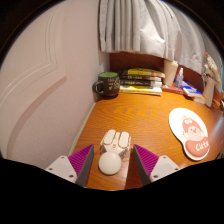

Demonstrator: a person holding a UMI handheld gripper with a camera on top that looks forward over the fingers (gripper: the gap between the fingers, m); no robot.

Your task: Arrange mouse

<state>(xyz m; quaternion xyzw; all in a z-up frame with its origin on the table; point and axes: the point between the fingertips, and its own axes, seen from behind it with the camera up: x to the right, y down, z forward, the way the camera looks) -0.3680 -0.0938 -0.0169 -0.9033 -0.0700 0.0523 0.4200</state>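
A wooden desk (pixel 140 118) stretches away from the gripper toward a pale wall (pixel 45 60), with white curtains (pixel 150 30) hanging above its far edge. Against that far edge lies a stack of books (pixel 141 81), and just beside the stack, on the wall side, stands a dark green mug (pixel 106 85). On the opposite side of the desk, well apart from the mug, sits a round white mouse pad (pixel 190 133) printed with a red-and-white cartoon figure and red lettering. More items crowd the far corner beyond the pad, too small to make out. Closest in, a white computer mouse (pixel 113 150) rests on the bare wood, off the mouse pad, standing between the gripper's (pixel 115 162) two fingers. The fingers are spread apart, their magenta pads (pixel 82 160) flanking the mouse with wood visible in the gap at either side, neither pad pressing on it.
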